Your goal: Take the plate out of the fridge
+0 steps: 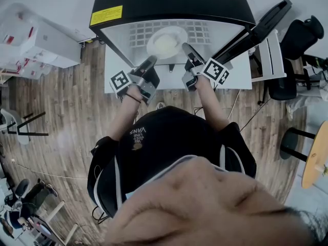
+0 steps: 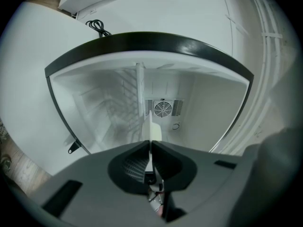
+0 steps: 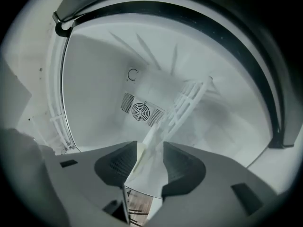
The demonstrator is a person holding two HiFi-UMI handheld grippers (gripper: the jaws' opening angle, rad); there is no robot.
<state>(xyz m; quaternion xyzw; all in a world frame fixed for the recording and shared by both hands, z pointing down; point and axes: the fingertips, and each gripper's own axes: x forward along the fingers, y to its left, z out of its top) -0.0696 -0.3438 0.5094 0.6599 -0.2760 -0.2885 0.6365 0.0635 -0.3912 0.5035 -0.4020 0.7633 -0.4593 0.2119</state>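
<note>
A white plate (image 1: 166,42) lies on the wire shelf (image 1: 205,32) inside the open fridge (image 1: 169,4). My left gripper (image 1: 152,60) reaches to the plate's near left rim. In the left gripper view the jaws of the left gripper (image 2: 150,148) are pinched on the thin edge of the plate (image 2: 152,131). My right gripper (image 1: 187,47) is at the plate's right rim. In the right gripper view the right gripper (image 3: 150,150) has its jaws apart, with the rim of the plate (image 3: 149,167) lying slanted in the gap.
The fridge door (image 1: 256,27) hangs open to the right. A fan vent (image 2: 164,108) sits on the fridge's back wall. White boxes (image 1: 36,40) stand at the left, a black chair (image 1: 297,40) at the right, and a wooden table (image 1: 315,163) lower right.
</note>
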